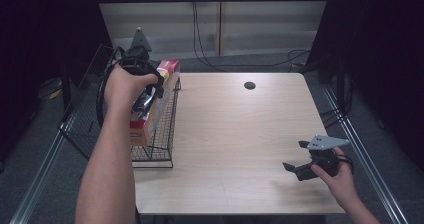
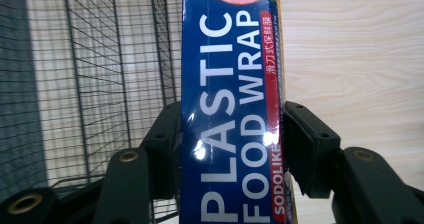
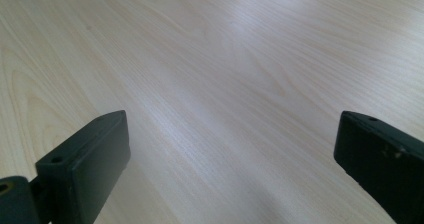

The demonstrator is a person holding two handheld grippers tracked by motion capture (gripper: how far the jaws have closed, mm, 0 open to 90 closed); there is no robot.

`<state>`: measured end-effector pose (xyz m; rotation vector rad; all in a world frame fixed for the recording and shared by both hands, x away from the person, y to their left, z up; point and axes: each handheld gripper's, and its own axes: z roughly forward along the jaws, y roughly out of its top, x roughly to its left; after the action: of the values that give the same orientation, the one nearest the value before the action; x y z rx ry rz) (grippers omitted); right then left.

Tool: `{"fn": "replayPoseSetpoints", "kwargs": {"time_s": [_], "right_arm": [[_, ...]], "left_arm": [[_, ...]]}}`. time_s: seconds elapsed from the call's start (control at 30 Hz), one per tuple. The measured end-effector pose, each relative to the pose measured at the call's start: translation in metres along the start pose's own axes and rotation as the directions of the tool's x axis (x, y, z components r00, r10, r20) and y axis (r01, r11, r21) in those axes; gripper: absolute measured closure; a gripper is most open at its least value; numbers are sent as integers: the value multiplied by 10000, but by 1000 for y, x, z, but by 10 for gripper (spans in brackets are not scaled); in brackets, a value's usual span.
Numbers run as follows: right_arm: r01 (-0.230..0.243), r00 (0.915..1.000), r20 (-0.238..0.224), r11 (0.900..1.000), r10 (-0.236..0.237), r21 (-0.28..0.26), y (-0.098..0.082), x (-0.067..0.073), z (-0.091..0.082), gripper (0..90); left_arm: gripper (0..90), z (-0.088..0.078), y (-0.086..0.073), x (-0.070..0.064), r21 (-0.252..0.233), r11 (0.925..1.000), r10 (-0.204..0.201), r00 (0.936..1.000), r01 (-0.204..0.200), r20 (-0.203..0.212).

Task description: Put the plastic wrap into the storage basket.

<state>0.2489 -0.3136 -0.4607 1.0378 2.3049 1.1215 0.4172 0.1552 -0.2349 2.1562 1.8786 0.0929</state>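
One box of plastic food wrap (image 1: 150, 101), one black wire basket (image 1: 165, 134), two grippers on one wooden bench (image 1: 240, 134). The left gripper (image 1: 145, 81) has its jaws closed against the long box's two narrow sides (blue face with white lettering toward its camera (image 2: 232, 109)), holding it at the basket on the bench's left edge. The box's long axis runs from the person toward the bench's far side, its far end raised. The right gripper (image 1: 295, 156) hovers near the right front corner, jaws spread wide with nothing between them.
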Motion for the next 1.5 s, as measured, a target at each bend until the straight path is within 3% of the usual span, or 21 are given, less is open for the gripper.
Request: {"fn": "replayPoseSetpoints", "kwargs": {"time_s": [0.3, 0.83, 1.0, 1.17, 1.5], "right_arm": [[-35, 10000, -27, 10000, 34, -48, 0, 0, 1, 15], [19, 10000, 91, 10000, -19, -12, 1, 1, 2, 15], [3, 10000, 59, 10000, -3, -18, 1, 0, 2, 15], [8, 10000, 20, 10000, -8, 24, 1, 1, 3, 16], [-17, 10000, 96, 10000, 17, -16, 1, 0, 2, 15]], "left_arm": [[473, -10, -2, 10, -184, 9995, -252, 9997, 251, -70], [473, -23, -5, 27, -332, 9980, -555, 9970, 538, -546], [472, -26, -7, 34, -392, 9977, -569, 9970, 548, -526], [472, -29, -9, 40, -430, 9956, -846, 9956, 828, -401], [472, -32, -13, 52, -436, 9947, -957, 9937, 933, -580]]}}
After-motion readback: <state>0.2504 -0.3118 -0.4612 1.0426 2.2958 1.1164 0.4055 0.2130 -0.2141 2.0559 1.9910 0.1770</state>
